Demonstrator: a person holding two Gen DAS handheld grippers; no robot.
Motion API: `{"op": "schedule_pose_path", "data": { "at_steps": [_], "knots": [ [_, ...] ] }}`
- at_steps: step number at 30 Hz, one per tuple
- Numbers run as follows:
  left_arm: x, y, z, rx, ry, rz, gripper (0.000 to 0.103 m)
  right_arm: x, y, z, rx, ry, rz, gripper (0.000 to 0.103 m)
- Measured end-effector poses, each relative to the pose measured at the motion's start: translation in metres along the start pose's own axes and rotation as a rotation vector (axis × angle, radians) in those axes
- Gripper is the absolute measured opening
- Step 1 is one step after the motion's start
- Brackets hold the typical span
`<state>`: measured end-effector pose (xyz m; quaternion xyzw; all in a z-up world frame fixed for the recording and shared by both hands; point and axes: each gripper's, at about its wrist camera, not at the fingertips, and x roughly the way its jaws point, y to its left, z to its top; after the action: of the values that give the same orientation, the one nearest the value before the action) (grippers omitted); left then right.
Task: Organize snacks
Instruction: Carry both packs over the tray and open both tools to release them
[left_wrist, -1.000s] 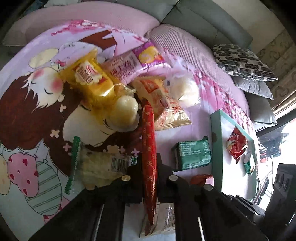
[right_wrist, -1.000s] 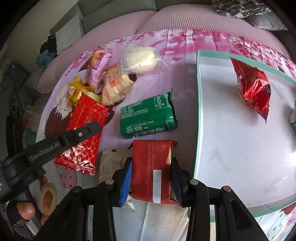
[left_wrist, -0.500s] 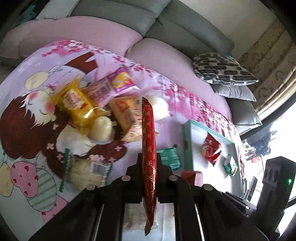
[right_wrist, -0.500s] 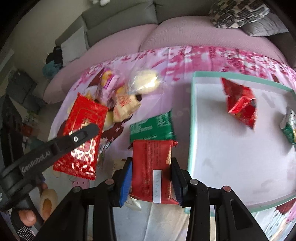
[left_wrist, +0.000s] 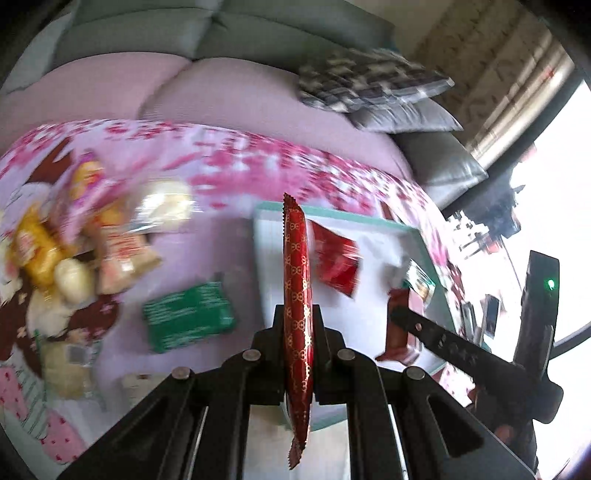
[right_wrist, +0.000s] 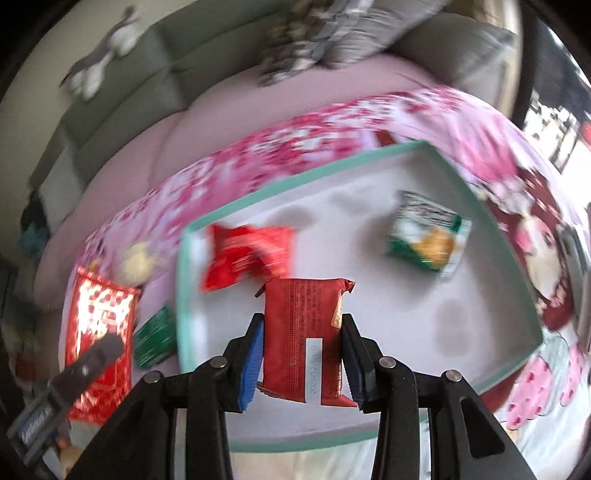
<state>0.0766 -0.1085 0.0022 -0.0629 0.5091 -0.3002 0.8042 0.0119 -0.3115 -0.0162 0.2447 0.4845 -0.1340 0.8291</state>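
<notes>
Left tool (left_wrist: 297, 325): clamped edge-on on a flat red foil packet (left_wrist: 297, 295) with a gold pattern. The packet is held upright between the pads, its serrated top end raised over the near rim of the tray (left_wrist: 260, 258), its lower end hanging below the tool. From the right wrist view the same packet (right_wrist: 98, 332) is seen broadside, red with bright print, left of the tray.

Right tool (right_wrist: 303, 354): clamped on a red biscuit pack (right_wrist: 303, 332), blue pads pressed against its two sides. A white date strip is seen on the pack's face. The pack is held above the white floor of the tray (right_wrist: 181, 280), near its front-left part.

Tray: shallow, white inside, teal rim, laid on a pink cartoon-printed sheet (left_wrist: 229, 155). Two snacks are already lying in it: a red crinkled bag (right_wrist: 247, 254) towards the left end and a green-and-white bag (right_wrist: 428, 243) towards the right end, well apart.

Outside the tray, on the sheet: a green pack (left_wrist: 188, 321) just beside the tray's left rim, and farther left a blurred pile of yellow, pink and pale snacks (left_wrist: 74, 236).

Behind: grey sofa (left_wrist: 207, 29) and patterned cushion (left_wrist: 365, 81). Much motion blur is noted in both views.
</notes>
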Motion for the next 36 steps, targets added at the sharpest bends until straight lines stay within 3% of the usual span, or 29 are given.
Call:
{"op": "schedule_pose_path", "data": {
  "at_steps": [10, 16, 25, 26, 30, 31, 33, 35, 36],
  "knots": [
    [0.060, -0.075, 0.002, 0.132, 0.092, -0.112, 0.010, -0.003, -0.083, 0.009, 0.201, -0.028, -0.119, 0.042],
    [0.084, -0.078, -0.002, 0.126, 0.130, -0.132, 0.010, 0.004, -0.106, 0.010, 0.263, -0.010, -0.147, 0.042],
    [0.083, -0.072, -0.004, 0.115, 0.116, -0.126, 0.014, 0.001, -0.104, 0.009, 0.259, -0.027, -0.166, 0.043],
    [0.082, -0.072, -0.004, 0.114, 0.111, -0.120, 0.016, 0.001, -0.104, 0.009, 0.258, -0.028, -0.169, 0.044],
    [0.071, -0.071, -0.002, 0.126, 0.079, -0.086, 0.049, 0.000, -0.101, 0.011, 0.241, -0.039, -0.189, 0.053],
    [0.067, -0.071, -0.001, 0.128, 0.066, -0.080, 0.051, -0.001, -0.101, 0.011, 0.238, -0.044, -0.191, 0.057],
    [0.057, -0.070, 0.001, 0.129, 0.030, -0.064, 0.065, -0.003, -0.098, 0.012, 0.223, -0.057, -0.200, 0.060],
    [0.049, -0.066, 0.004, 0.127, -0.007, -0.013, 0.073, -0.004, -0.095, 0.012, 0.214, -0.062, -0.190, 0.066],
    [0.044, -0.064, 0.005, 0.134, -0.035, 0.050, 0.074, -0.003, -0.094, 0.012, 0.210, -0.061, -0.186, 0.069]
  ]
}}
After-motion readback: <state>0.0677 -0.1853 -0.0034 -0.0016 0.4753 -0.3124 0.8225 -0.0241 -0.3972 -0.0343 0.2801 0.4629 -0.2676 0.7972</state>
